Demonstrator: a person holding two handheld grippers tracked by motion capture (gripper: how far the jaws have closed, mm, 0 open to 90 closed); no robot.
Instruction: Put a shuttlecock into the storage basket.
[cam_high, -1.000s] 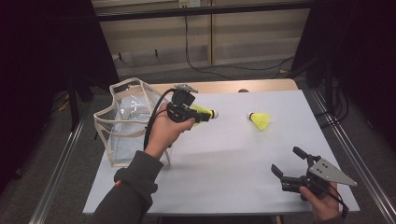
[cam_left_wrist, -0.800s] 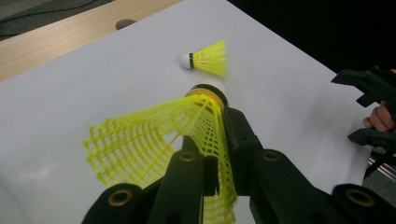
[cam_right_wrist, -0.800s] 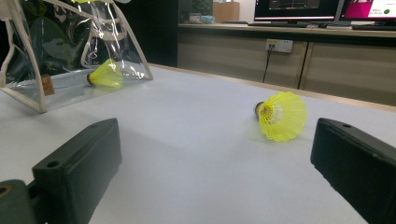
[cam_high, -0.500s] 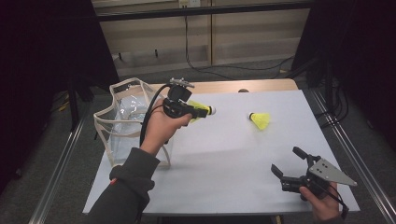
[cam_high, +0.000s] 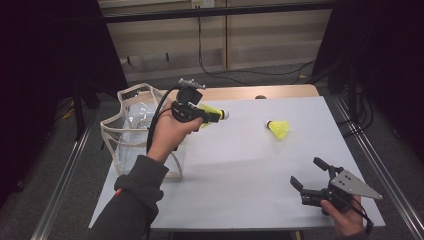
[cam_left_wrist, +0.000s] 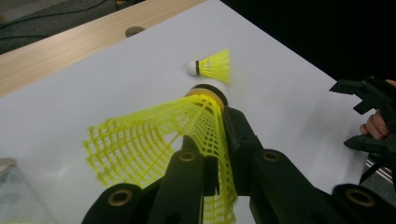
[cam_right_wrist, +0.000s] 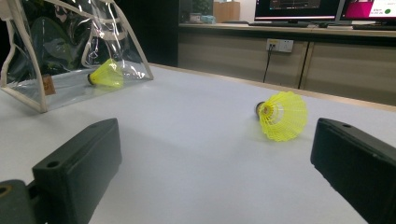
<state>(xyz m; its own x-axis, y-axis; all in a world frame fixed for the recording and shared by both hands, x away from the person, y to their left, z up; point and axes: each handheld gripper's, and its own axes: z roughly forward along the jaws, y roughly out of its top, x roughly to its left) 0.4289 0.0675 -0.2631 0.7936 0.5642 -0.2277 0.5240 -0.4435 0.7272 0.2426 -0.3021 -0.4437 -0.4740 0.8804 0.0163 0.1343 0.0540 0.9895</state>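
Left tool (cam_high: 216, 116) clamped on a yellow shuttlecock (cam_left_wrist: 163, 140), skirt pinched between the jaws, cork end pointing away past the tips; held in the air above the white desk (cam_high: 240, 165), just beside the clear plastic bag (cam_high: 131, 131) that stands on the side of the tool's back end; one shuttlecock in the bag (cam_right_wrist: 106, 74) already, lying on its floor; second loose shuttlecock (cam_high: 278, 128) lies on the desk ahead of the left tool's tips, well apart from it; right tool (cam_high: 311, 176) rests low at the near desk edge, jaws wide, nothing between them, loose shuttlecock ahead of it between the two pads; step in hand, my read: carry phase, gripped shuttlecock on its way to the bag; next move calls for swinging the tool back over the bag mouth, tipping down and letting go inside the rim; then the loose one is left.
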